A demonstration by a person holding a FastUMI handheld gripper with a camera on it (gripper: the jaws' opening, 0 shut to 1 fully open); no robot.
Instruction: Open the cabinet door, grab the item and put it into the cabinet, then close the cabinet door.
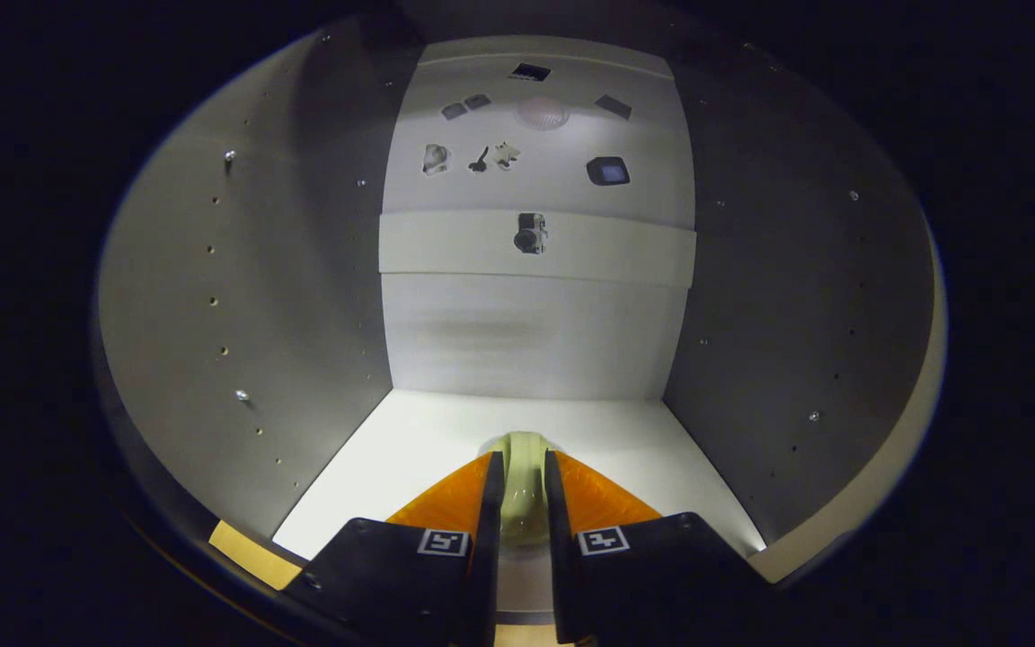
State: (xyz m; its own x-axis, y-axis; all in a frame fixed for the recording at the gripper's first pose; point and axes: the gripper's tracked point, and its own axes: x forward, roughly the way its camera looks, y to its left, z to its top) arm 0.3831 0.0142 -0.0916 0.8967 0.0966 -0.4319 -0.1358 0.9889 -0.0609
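I am looking into the white cabinet [526,332], with its floor [410,449], back wall and both side walls around me. My gripper [523,467] reaches inside just above the floor. Both fingers press on a pale yellow-green rounded item [522,490] held between them. The item's far end pokes out slightly past the fingertips, toward the back wall. Whether it rests on the floor or hangs just above it I cannot tell.
The left side wall [248,296] and right side wall [796,296] carry rows of small shelf-pin holes. A horizontal rail [535,247] crosses the back wall with a small metal fitting [530,233] on it. Bare floor lies ahead of the fingers.
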